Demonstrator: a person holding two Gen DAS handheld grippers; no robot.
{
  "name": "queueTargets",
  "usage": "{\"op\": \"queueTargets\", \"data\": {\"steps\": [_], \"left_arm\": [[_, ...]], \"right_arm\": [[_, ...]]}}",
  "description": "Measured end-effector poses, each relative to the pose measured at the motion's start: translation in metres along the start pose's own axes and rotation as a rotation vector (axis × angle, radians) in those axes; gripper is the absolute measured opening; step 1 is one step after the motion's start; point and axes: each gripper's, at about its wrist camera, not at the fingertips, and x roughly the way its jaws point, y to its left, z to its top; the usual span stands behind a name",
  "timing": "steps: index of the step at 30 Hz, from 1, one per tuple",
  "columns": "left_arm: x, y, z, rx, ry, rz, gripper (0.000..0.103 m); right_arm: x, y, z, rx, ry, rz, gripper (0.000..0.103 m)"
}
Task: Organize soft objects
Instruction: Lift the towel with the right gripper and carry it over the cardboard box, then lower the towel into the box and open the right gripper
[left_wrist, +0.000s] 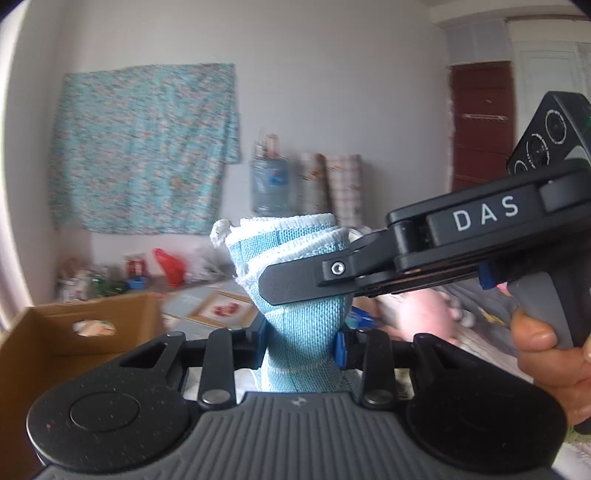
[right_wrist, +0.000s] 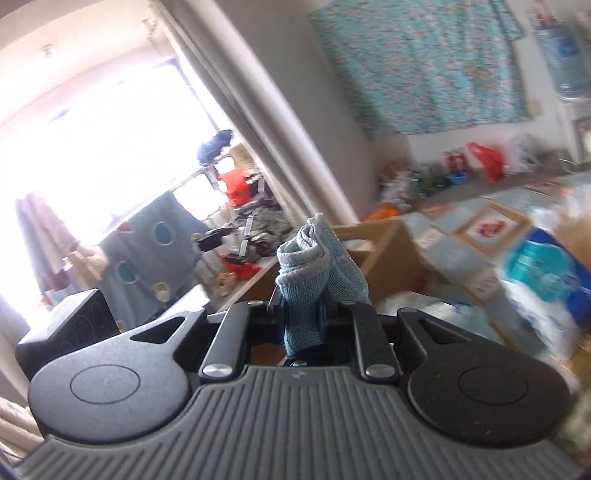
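A folded light blue woven cloth (left_wrist: 295, 243) with white edging stands up in front of the left wrist camera. My left gripper (left_wrist: 303, 345) is shut on its lower part, the blue pads pressing both sides. My right gripper (left_wrist: 291, 284) reaches in from the right, held by a hand (left_wrist: 546, 354); one black finger lies across the cloth's middle and the other is hidden behind it. In the right wrist view the same cloth (right_wrist: 306, 258) is bunched between the pads of the right gripper (right_wrist: 304, 321), which is shut on it.
An open cardboard box (left_wrist: 74, 332) sits low on the left with a pale item inside; the box (right_wrist: 376, 251) also shows beyond the cloth. A patterned bedcover (left_wrist: 221, 306) lies behind. Cluttered packages (right_wrist: 535, 266) crowd the right; a curtain and bright window are at left.
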Motion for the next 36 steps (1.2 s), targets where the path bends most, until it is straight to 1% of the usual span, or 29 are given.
{"op": "queueTargets", "data": {"steps": [2, 4, 6, 8, 11, 15, 19, 20, 22, 23, 24, 25, 26, 27, 31, 36], "left_arm": [[-0.007, 0.023, 0.012, -0.006, -0.001, 0.057, 0.035], [-0.007, 0.048, 0.022, -0.017, 0.028, 0.103, 0.034], [0.005, 0.074, 0.033, -0.024, 0.076, 0.138, 0.034], [0.025, 0.102, 0.040, -0.044, 0.141, 0.167, 0.034], [0.060, 0.138, 0.046, -0.074, 0.245, 0.198, 0.033], [0.113, 0.184, 0.041, -0.144, 0.383, 0.187, 0.030], [0.154, 0.217, 0.026, -0.190, 0.492, 0.161, 0.028], [0.160, 0.220, 0.019, -0.194, 0.516, 0.155, 0.027], [0.177, 0.228, 0.011, -0.200, 0.567, 0.144, 0.026], [0.187, 0.231, 0.007, -0.202, 0.602, 0.143, 0.026], [0.197, 0.234, 0.004, -0.209, 0.635, 0.140, 0.026], [0.204, 0.236, -0.003, -0.217, 0.665, 0.134, 0.026], [0.212, 0.237, -0.007, -0.222, 0.691, 0.130, 0.026], [0.219, 0.239, -0.011, -0.232, 0.709, 0.128, 0.025], [0.240, 0.248, -0.018, -0.280, 0.751, 0.133, 0.024], [0.254, 0.268, -0.025, -0.405, 0.762, 0.116, 0.024]], "right_arm": [[0.028, 0.012, 0.015, 0.010, 0.020, 0.055, 0.014], [0.062, 0.016, 0.028, 0.040, 0.050, 0.094, 0.014], [0.100, 0.016, 0.042, 0.076, 0.089, 0.108, 0.014], [0.136, 0.008, 0.052, 0.123, 0.130, 0.109, 0.014], [0.190, -0.011, 0.062, 0.188, 0.194, 0.087, 0.014], [0.253, -0.049, 0.063, 0.259, 0.274, 0.021, 0.014], [0.288, -0.082, 0.060, 0.283, 0.325, -0.049, 0.015], [0.295, -0.094, 0.059, 0.282, 0.339, -0.066, 0.017], [0.303, -0.107, 0.060, 0.274, 0.368, -0.115, 0.021], [0.302, -0.108, 0.062, 0.256, 0.365, -0.143, 0.028], [0.295, -0.110, 0.065, 0.232, 0.342, -0.162, 0.030], [0.288, -0.109, 0.068, 0.211, 0.314, -0.169, 0.037], [0.278, -0.110, 0.073, 0.195, 0.281, -0.169, 0.046], [0.269, -0.112, 0.077, 0.186, 0.249, -0.174, 0.049], [0.229, -0.129, 0.096, 0.184, 0.156, -0.178, 0.052], [0.183, -0.152, 0.099, 0.214, 0.089, -0.192, 0.054]]}}
